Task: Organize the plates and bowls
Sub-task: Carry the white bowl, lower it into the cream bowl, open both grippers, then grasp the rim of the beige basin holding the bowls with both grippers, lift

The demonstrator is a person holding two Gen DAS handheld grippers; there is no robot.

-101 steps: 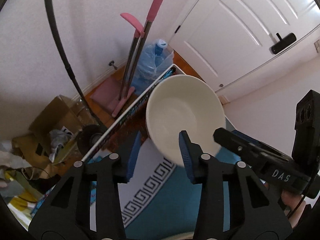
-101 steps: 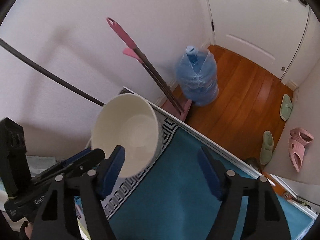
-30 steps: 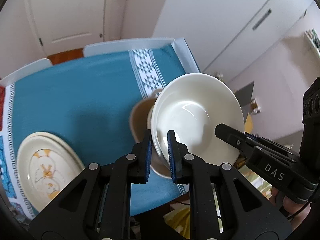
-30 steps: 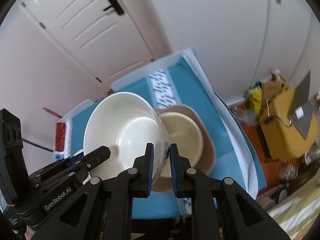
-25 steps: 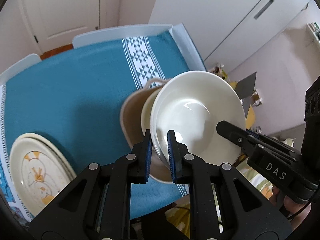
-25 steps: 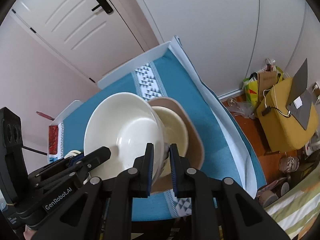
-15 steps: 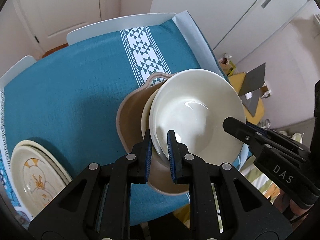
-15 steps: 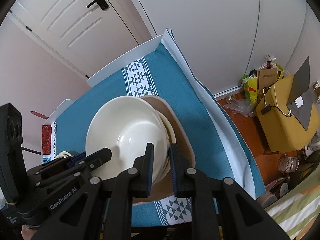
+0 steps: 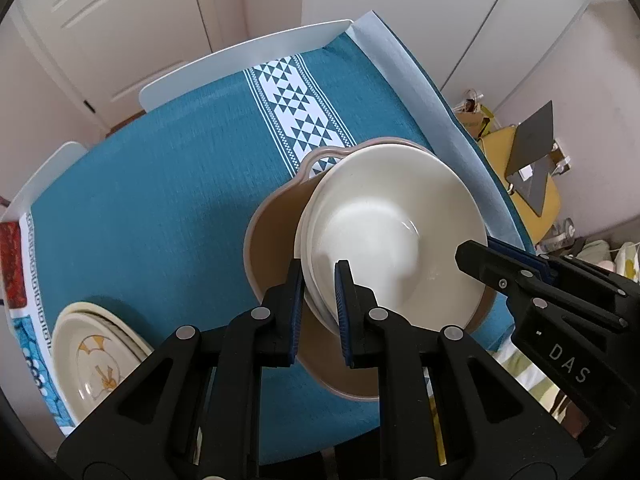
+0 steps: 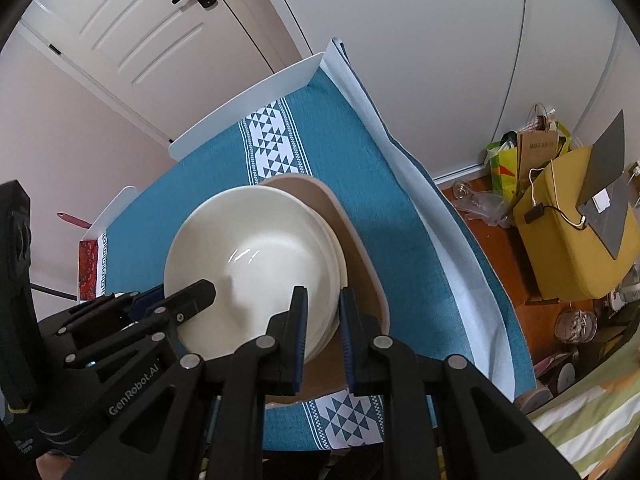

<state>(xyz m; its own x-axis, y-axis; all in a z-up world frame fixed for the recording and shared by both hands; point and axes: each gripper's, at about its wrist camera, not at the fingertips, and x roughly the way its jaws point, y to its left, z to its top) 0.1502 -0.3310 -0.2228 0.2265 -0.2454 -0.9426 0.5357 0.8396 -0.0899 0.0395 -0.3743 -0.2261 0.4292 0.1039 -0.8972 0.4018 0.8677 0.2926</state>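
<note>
A cream bowl sits nested on another cream bowl inside a large brown bowl on the teal tablecloth. My left gripper is shut on the cream bowl's near-left rim. My right gripper is shut on its opposite rim; the cream bowl and brown bowl show in the right wrist view too. A stack of cream plates with an orange motif lies at the table's near-left corner.
The table has a white patterned band and white raised edges. A yellow box with a laptop, bags and clutter stand on the floor to the right. A white door is behind the table.
Both grippers closed on the cream bowl, carried it across to the table and lowered it into the brown bowl, onto the cream bowl there.
</note>
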